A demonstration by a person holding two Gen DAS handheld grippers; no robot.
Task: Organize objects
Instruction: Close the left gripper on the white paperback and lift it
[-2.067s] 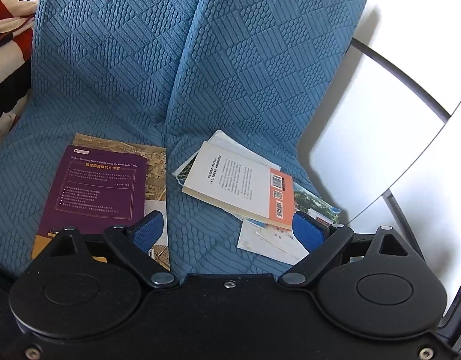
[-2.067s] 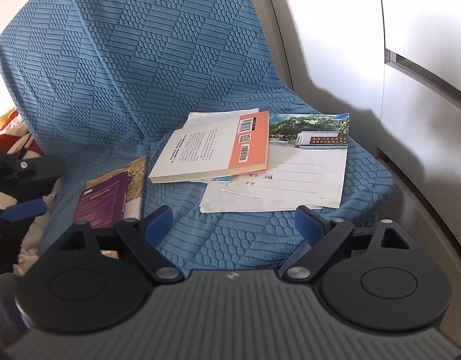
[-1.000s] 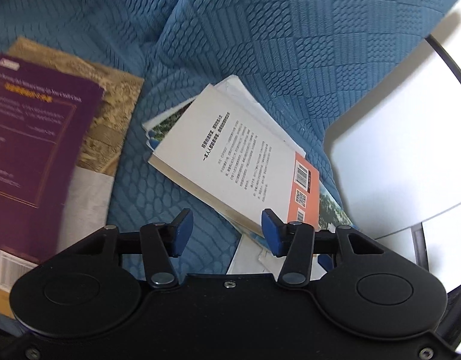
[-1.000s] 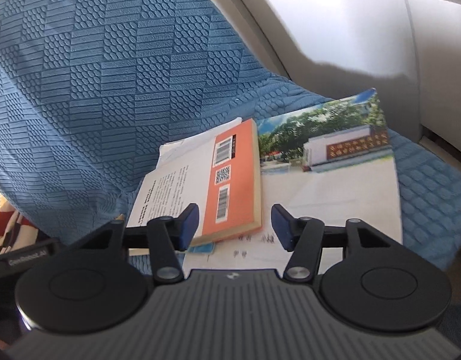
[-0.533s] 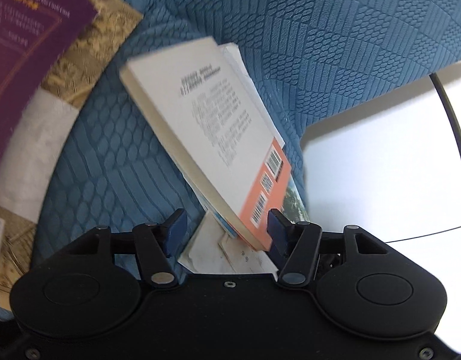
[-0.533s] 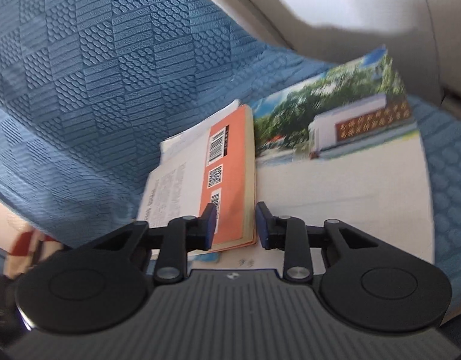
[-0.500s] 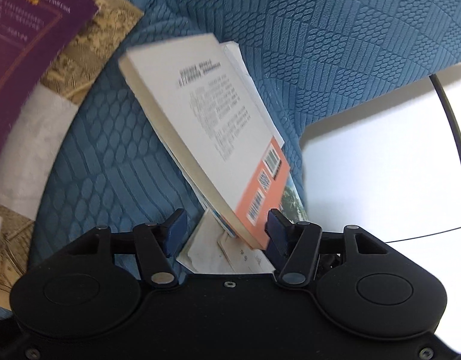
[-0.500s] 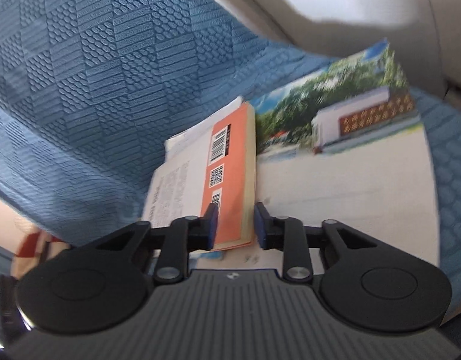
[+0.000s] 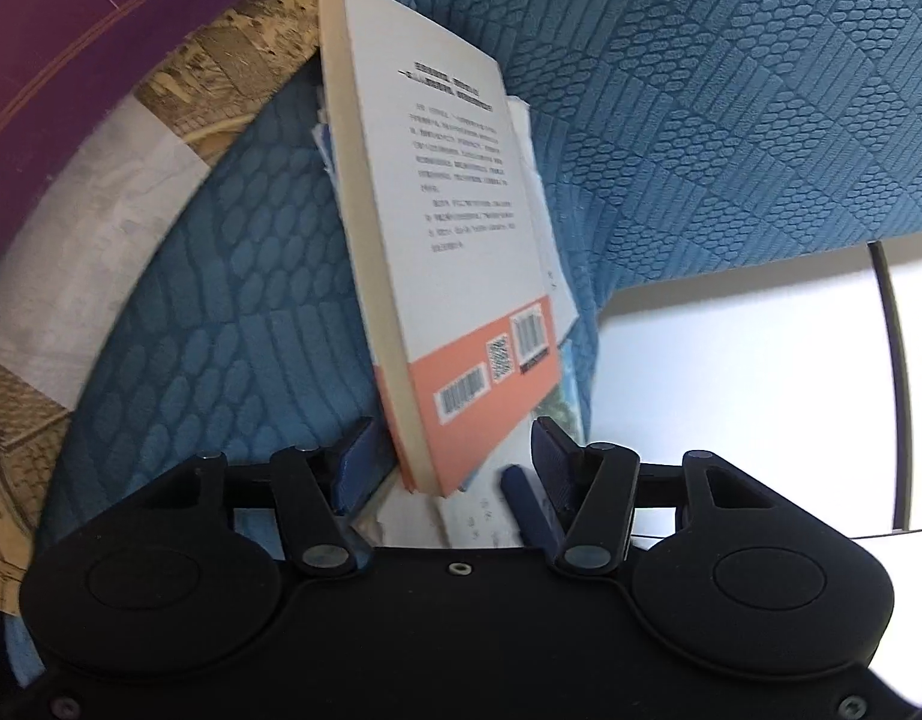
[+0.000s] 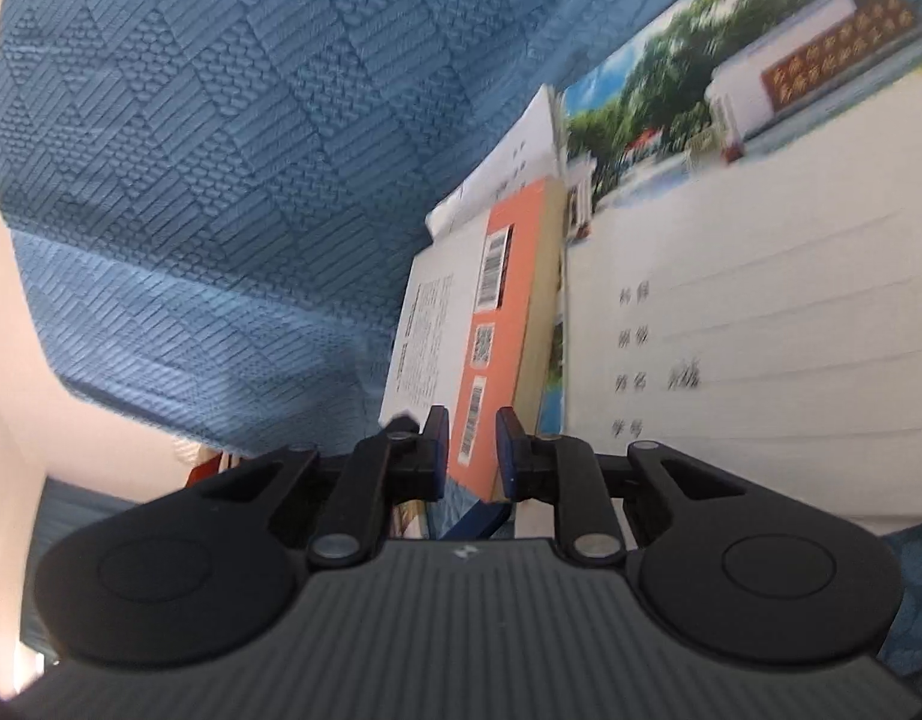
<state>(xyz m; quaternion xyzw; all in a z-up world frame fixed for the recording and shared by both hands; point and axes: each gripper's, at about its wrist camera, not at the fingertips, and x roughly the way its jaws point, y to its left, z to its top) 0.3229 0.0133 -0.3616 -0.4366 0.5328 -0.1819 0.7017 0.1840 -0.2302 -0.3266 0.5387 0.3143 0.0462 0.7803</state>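
Right gripper (image 10: 469,447): fingers narrow and just closing further, set on either side of the orange end of the white-and-orange book (image 10: 490,324); the blue pads sit at its faces, gripping that lower corner.
Left gripper (image 9: 452,459): fingers about half apart and just closing a little; the same book's (image 9: 443,222) orange corner lies between them, nearer the left pad (image 9: 356,462), clear of the right pad (image 9: 550,462).
White-and-orange book: raised on edge, back cover with barcodes showing, tilted up off the papers under it.
Under the book: a stack of loose papers (image 9: 550,252) and a notebook with a photo cover (image 10: 760,240) of trees and a white building, with ruled lines below.
Purple book (image 9: 89,36): lies flat to the left on a beige-patterned sheet (image 9: 233,78), its corner just by the raised book's far end.
Seat: everything rests on a blue quilted chair cover (image 9: 730,108).
Containers: none shown.
Beside the chair: a white panel (image 9: 730,390).
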